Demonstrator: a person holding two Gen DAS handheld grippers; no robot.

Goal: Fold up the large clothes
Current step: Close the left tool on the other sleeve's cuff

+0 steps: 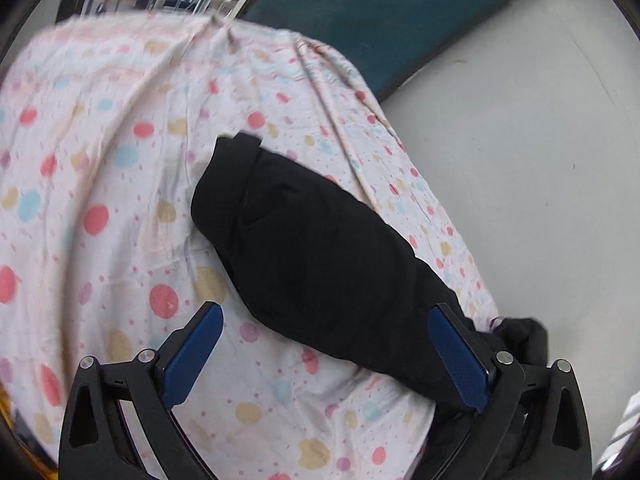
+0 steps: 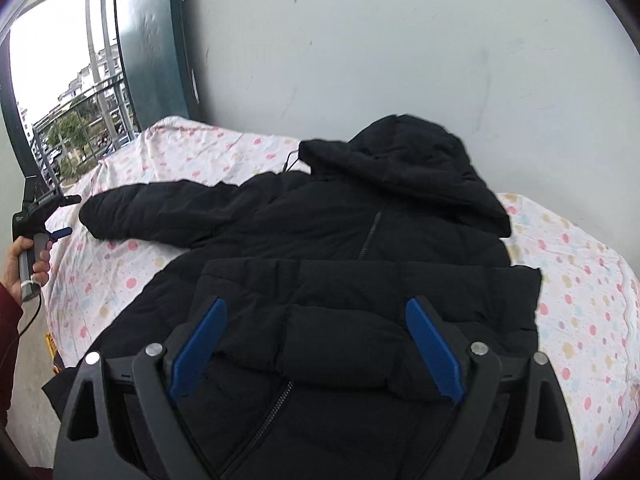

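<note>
**Both grippers wide open over black jacket on bed, nothing held**

Right wrist view only: the whole black quilted hooded puffer jacket (image 2: 340, 240), lying front-up on the white bed sheet with pastel polka dots (image 2: 580, 300). Hood (image 2: 412, 160) sits at the far end against the pale grey wall (image 2: 400, 40). One sleeve is already folded across the chest, forming a padded band (image 2: 360, 292) over the zipper line; zipper shows above and below it. The other sleeve (image 2: 160, 212) stretches out flat toward the window side. A thin dark cord pokes out beside the hood. Same view also shows the person's hand (image 2: 30, 264) at the left edge, dark red cuff, gripping the handle of the left gripper (image 2: 60, 232), which hangs just off the cuff end of that outstretched sleeve, not touching it. Window with railing and trees (image 2: 60, 100) behind.

Left wrist view only: close look at that outstretched sleeve (image 1: 320, 260), running diagonally from cuff at upper left down toward the lower right, where it passes under the right-hand finger of the left gripper (image 1: 326, 354). Puffy, matte, cuff end squared off. Picture is motion-blurred, sheet edges smeared. Teal panel (image 1: 380, 8) and the wall beyond the bed edge.

Tool state: left gripper's blue pads stand far apart, sleeve below them, no pinch. Right gripper (image 2: 316, 350) likewise spread wide above the folded sleeve band, pads clear of the fabric, holding nothing.
</note>
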